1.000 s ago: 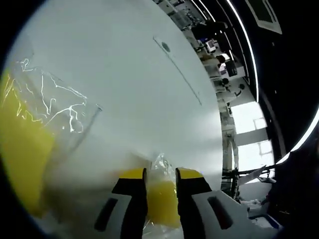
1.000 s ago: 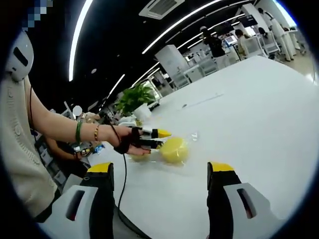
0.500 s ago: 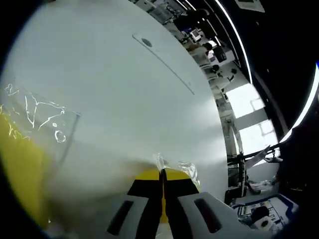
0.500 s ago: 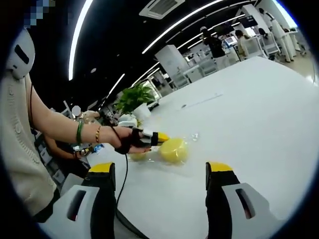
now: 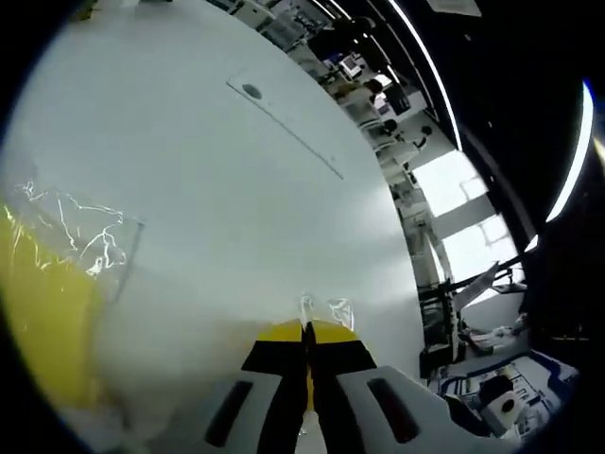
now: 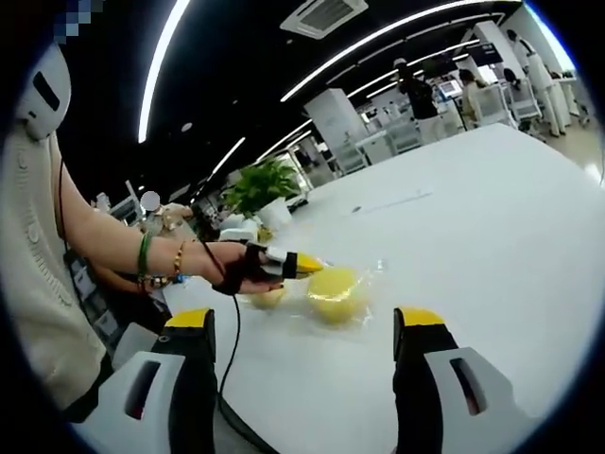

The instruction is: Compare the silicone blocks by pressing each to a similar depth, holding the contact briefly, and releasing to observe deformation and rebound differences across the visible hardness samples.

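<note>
My left gripper (image 5: 305, 331) has its yellow-tipped jaws pressed together on a small yellow silicone block in a clear bag (image 5: 317, 312); crinkled plastic pokes out past the tips and a yellow sliver shows between them. A larger yellow block in a clear bag (image 5: 43, 303) lies to the left on the white table (image 5: 236, 189). In the right gripper view, a hand holds the left gripper (image 6: 301, 264) beside the round yellow block (image 6: 333, 288), with a smaller yellow piece (image 6: 267, 297) under the hand. My right gripper (image 6: 302, 326) stands open, well short of them.
A thin line with a round mark (image 5: 250, 91) crosses the far tabletop. A potted plant (image 6: 260, 184) stands behind the blocks, at the table's edge. A person's arm and torso (image 6: 57, 274) fill the left. Desks and people stand in the far background.
The left jaws closed from apart, with the yellow block between them, to pressed together on it. The left view shifted slightly. The right gripper stayed open and nearly still.
</note>
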Motion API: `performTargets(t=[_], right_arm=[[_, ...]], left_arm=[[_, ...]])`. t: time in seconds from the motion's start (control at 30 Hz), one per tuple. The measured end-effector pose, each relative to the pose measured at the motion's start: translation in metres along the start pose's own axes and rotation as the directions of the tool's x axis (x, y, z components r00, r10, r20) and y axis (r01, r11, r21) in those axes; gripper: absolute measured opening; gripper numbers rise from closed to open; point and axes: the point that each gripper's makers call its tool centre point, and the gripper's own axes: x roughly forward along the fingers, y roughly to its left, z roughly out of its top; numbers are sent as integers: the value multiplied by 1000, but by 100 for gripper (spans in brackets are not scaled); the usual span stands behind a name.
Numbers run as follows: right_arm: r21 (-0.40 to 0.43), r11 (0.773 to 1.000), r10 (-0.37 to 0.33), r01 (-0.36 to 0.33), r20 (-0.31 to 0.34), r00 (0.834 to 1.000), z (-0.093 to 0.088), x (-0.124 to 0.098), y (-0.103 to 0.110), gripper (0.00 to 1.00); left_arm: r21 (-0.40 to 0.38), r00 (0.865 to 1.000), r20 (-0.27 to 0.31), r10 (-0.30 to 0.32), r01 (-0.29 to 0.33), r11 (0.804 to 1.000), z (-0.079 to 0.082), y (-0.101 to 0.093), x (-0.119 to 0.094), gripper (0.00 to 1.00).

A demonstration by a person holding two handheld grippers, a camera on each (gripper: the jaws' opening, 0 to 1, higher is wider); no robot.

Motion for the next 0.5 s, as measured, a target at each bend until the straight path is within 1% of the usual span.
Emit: performTargets(t=[0.07,0.13,0.2,0.3,0.33,0.43,0.5], right_arm=[[-7,1000,6,-6,2,1000,3,1,5,71],[-18,1000,11,-11,7,1000,5,1,11,70],[-29,999,17,-17,6,1000,7,1,17,70],[-37,999,21,-21,10,1000,8,-1,24,70],[-39,999,22,-22,11,1000,8,-1,26,70],[-50,998,24,-23,15,1000,8,-5,32,69],[-54,998,24,-23,22,999,9,-9,36,69]], left_arm=[[40,1000,0,-14,14,999,1,-7,-5,0],[112,1000,-1,-21,21,993,0,-13,-10,0],[131,1000,-4,-29,29,991,0,-16,-13,0],[187,999,-5,-40,41,982,-1,-24,-20,0],[224,999,-4,-41,41,974,-1,-26,-23,0],[289,998,-15,-55,57,956,-2,-32,-28,0],[358,998,-20,-56,59,932,-4,-38,-32,0]])
